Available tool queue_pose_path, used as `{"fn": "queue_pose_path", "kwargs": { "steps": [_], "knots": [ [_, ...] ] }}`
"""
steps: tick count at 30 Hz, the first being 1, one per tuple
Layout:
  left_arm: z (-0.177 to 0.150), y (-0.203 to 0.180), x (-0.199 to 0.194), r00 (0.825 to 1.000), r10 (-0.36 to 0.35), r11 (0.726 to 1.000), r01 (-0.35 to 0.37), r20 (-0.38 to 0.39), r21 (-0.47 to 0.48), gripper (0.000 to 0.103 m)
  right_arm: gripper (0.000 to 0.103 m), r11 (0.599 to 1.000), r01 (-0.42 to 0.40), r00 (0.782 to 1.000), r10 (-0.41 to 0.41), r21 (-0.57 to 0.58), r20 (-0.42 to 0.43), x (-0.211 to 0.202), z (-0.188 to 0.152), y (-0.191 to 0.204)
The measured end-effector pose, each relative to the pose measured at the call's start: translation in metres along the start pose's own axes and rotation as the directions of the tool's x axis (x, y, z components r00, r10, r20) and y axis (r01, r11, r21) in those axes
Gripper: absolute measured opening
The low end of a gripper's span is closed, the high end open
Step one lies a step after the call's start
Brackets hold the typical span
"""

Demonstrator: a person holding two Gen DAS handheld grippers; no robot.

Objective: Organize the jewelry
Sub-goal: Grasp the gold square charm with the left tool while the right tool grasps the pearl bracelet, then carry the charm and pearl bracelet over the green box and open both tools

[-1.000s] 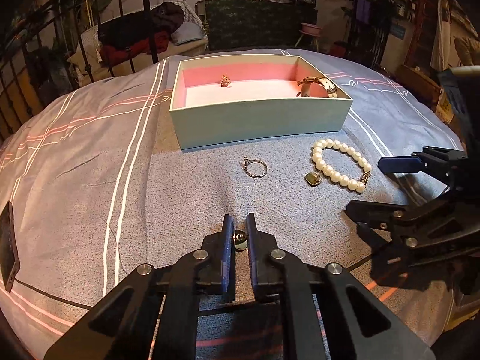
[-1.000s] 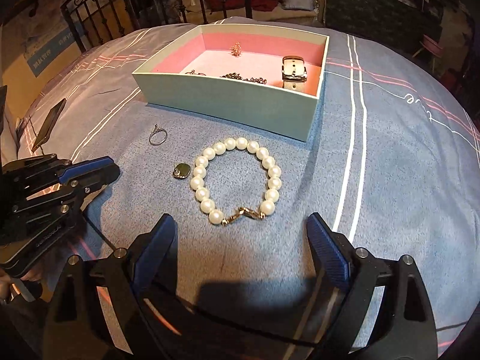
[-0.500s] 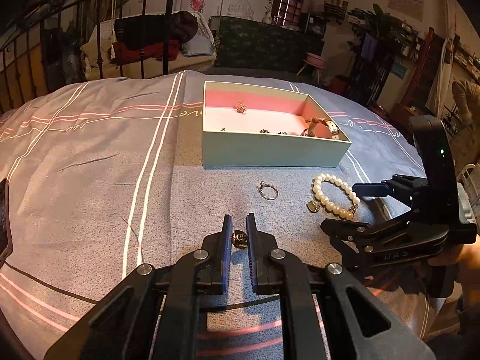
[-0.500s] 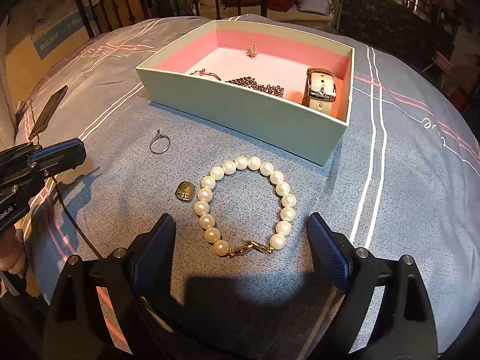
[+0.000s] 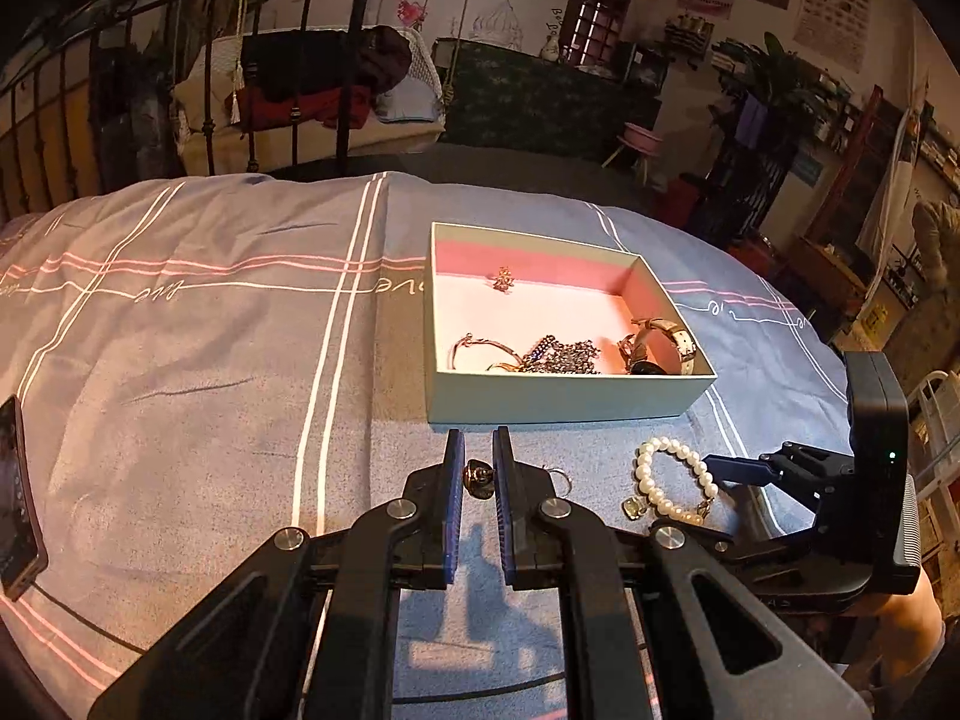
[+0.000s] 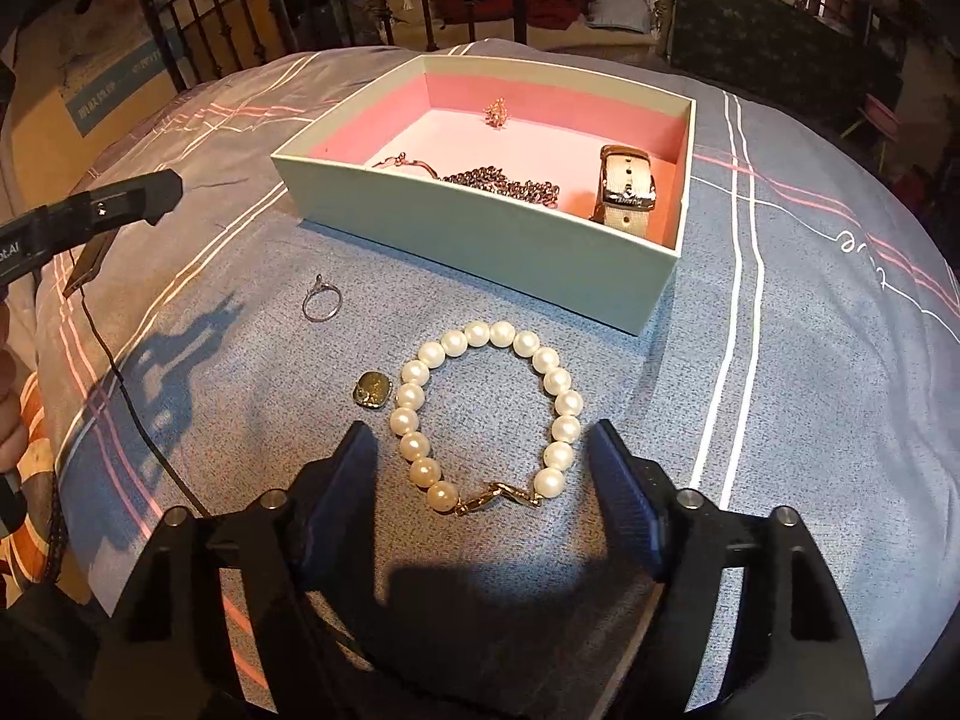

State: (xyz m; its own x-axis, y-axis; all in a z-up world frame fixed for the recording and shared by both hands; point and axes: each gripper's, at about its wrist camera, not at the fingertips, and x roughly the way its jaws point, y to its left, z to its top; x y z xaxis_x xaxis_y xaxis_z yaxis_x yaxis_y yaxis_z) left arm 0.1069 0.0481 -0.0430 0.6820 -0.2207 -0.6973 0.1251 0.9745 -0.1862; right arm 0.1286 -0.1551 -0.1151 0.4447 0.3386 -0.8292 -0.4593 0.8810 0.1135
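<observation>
Jewelry, partly sorted: a watch, chain and brooch lie in the pale-green, pink-lined cardboard box (image 6: 480, 240). The white pearl bracelet (image 6: 486, 414), thin silver ring (image 6: 322, 303) and square gold pendant (image 6: 372, 391) remain on the bed. Left claw (image 5: 478, 477), clamped on a small gold earring (image 5: 478, 476), hangs short of the near box wall; right claw (image 6: 483, 507), wide apart, straddles the bracelet.

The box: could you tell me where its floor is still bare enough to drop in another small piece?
Inside the box, the pink floor is bare in the middle, between the gold charm at the far wall and the chain pile. The near strip is crowded: bangle, chain, then the watch in the right corner.
</observation>
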Motion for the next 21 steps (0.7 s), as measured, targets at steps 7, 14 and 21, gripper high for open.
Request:
{"fn": "queue_pose_path", "kwargs": {
  "steps": [7,14,21],
  "knots": [
    [0.012,-0.033,0.023,0.999,-0.044,0.997,0.045,-0.022,0.065,0.01,0.01,0.999,-0.04,0.998,0.038,0.03,0.055,-0.018,0.004,-0.006],
    [0.039,-0.043,0.038,0.998,-0.065,0.995,0.066,-0.024,0.078,0.01,0.01,0.999,-0.032,0.992,0.033,-0.009,0.126,-0.038,0.034,0.0],
    [0.06,-0.045,0.037,0.998,-0.059,0.995,0.058,0.006,0.083,0.01,0.01,0.998,-0.008,0.987,0.016,-0.054,0.159,-0.046,0.054,0.006]
  ]
}}
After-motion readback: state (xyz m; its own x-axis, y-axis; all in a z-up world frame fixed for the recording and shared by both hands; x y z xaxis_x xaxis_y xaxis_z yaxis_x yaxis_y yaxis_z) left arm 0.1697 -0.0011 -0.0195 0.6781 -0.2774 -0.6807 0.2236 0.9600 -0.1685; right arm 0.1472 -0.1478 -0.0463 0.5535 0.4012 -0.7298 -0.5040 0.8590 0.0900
